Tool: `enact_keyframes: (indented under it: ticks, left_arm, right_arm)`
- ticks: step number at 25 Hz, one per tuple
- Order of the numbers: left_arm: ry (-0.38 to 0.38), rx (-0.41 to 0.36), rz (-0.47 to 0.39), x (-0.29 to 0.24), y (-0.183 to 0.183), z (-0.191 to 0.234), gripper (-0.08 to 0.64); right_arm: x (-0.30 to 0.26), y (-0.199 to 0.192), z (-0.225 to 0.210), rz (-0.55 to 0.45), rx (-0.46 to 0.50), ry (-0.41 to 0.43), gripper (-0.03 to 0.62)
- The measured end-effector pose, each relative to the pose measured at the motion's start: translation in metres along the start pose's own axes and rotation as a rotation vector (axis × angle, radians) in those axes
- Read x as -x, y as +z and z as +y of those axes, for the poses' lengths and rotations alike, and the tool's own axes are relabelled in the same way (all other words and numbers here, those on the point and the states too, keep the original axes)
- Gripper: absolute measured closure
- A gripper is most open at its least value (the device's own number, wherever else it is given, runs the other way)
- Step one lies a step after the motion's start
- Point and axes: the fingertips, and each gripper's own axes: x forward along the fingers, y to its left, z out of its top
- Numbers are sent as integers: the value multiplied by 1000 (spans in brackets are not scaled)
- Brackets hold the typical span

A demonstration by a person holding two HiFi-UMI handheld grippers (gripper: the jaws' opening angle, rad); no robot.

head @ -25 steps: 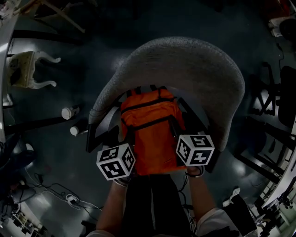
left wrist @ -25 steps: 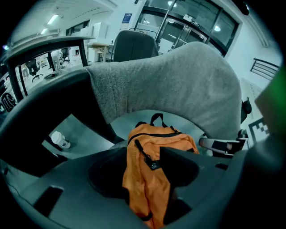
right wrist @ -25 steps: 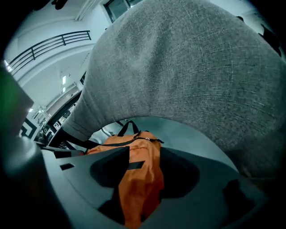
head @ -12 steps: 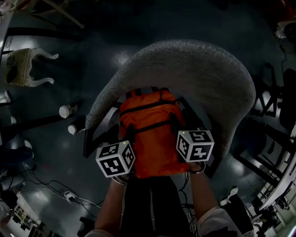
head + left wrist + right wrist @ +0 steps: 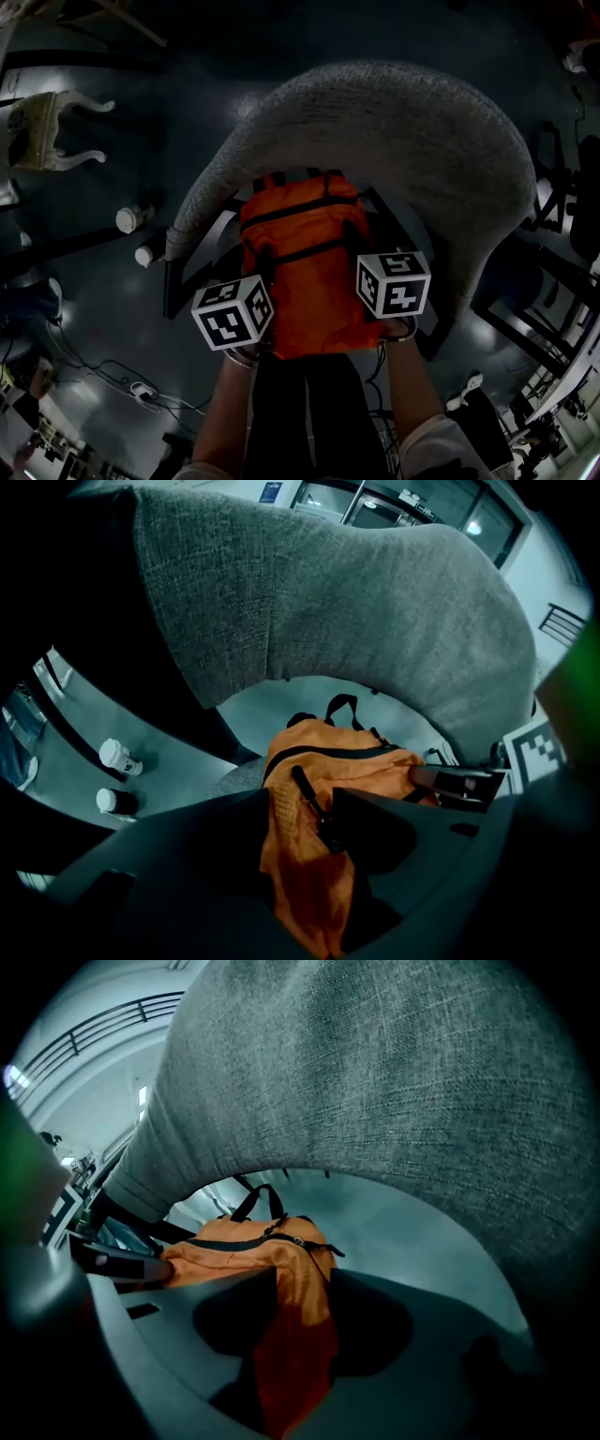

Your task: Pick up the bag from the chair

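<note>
The bag (image 5: 305, 262) hides most of the chair's (image 5: 422, 141) seat; the floor bottles' (image 5: 131, 218) labels are unreadably small.

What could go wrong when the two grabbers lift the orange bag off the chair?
The jaws of the left gripper have just been closing around only a thin fold of the bag, and the right gripper also has just a fold, not yet pinched. The cloth might slide out. Also, the bag's dangling strap could snag on the dark frame of the chair as the bag rises.

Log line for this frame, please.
left tool: open, jaws just closing, bag between | right tool: open, bag between | bag: on chair
</note>
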Motion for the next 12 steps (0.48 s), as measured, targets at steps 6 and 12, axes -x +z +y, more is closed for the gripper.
enact_keyframes:
  ticks: [6,12]
  left_arm:
    - [-17,6,30,-6,-5,-4,377]
    - [-18,-1,34,-2,-8,-2,403]
  right_arm:
    - [-3,-3,6,23,17,35,459]
    - [4,-3,16,-22,-20,53,509]
